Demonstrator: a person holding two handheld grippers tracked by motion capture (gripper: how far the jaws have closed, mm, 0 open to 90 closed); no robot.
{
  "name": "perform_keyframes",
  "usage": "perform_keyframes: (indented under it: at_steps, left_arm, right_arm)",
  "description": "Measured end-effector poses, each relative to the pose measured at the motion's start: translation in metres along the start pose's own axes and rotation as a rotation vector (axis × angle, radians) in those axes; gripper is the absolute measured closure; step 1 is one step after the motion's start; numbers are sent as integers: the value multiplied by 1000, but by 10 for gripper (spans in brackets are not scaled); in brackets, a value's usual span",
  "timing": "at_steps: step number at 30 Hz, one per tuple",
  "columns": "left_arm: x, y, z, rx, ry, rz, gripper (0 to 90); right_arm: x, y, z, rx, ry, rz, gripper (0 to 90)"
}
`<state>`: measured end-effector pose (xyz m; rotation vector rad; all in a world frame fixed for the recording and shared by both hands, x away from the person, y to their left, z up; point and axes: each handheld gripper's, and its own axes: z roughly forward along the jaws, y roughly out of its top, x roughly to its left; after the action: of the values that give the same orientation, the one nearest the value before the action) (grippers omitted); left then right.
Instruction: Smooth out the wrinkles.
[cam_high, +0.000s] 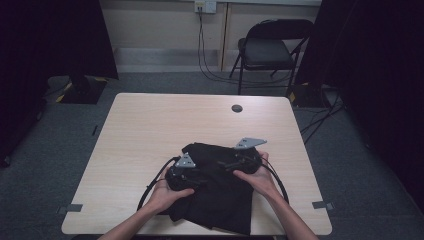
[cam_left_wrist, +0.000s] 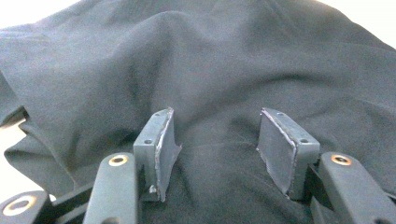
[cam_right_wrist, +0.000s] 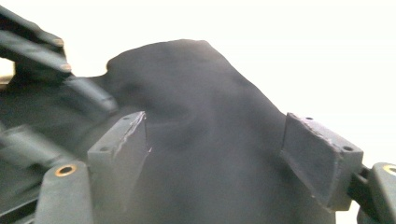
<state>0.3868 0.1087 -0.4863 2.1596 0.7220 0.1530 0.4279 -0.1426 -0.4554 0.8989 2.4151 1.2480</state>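
A crumpled black cloth (cam_high: 220, 200) lies on the near half of the light wooden table (cam_high: 150, 125), reaching the front edge. My left gripper (cam_high: 201, 175) rests over the cloth's left part, held in a hand. In the left gripper view the jaws (cam_left_wrist: 215, 135) stand apart with the cloth (cam_left_wrist: 210, 60) bulging between and beyond them, pads not pressing on it. My right gripper (cam_high: 226, 164) sits over the cloth's upper right part. Its jaws (cam_right_wrist: 215, 140) are wide open around a raised fold of cloth (cam_right_wrist: 196, 84). The other gripper (cam_right_wrist: 32, 51) shows blurred at upper left there.
A round cable hole (cam_high: 237, 108) sits in the table's far side. Behind the table stand a black folding chair (cam_high: 270, 50) and a hanging cable (cam_high: 201, 50). Dark curtains flank both sides. Grey tape marks (cam_high: 74, 208) lie near the front corners.
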Motion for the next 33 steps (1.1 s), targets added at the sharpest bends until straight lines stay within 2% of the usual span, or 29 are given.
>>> perform_keyframes:
  at_steps: [3,6,9,13,18,21,24,26,29,32,33]
  left_arm:
    - [0,-1,0,-3,2,2,460]
    - [0,-1,0,-2,4,-2,461]
    - [-1,-1,1,1,7,-4,461]
    - [0,0,2,2,4,-12,461]
    - [-1,-1,2,-2,9,-14,462]
    - [-2,0,1,2,13,-11,462]
    - [-2,-1,2,-1,15,-13,462]
    - [-2,0,1,5,15,-9,462]
    - [-2,0,2,3,17,-12,463]
    - [-3,0,2,1,24,-8,464]
    - [-3,-1,2,0,26,-12,465]
  right_arm:
    - [-7,2,19,36,-2,2,203]
    - [-13,-4,32,67,-5,10,167]
    - [-16,-10,40,106,-3,-6,158]
    - [-19,-14,48,118,-2,-31,145]
    - [-23,-16,50,120,1,-27,134]
    - [-26,-15,48,113,-41,-32,133]
    - [-29,-16,46,111,-58,-25,133]
    - [-32,-19,47,123,-33,18,133]
    - [-35,-21,47,115,-11,50,133]
    - [-33,-21,47,122,-12,53,134]
    - [-29,-20,46,142,11,39,139]
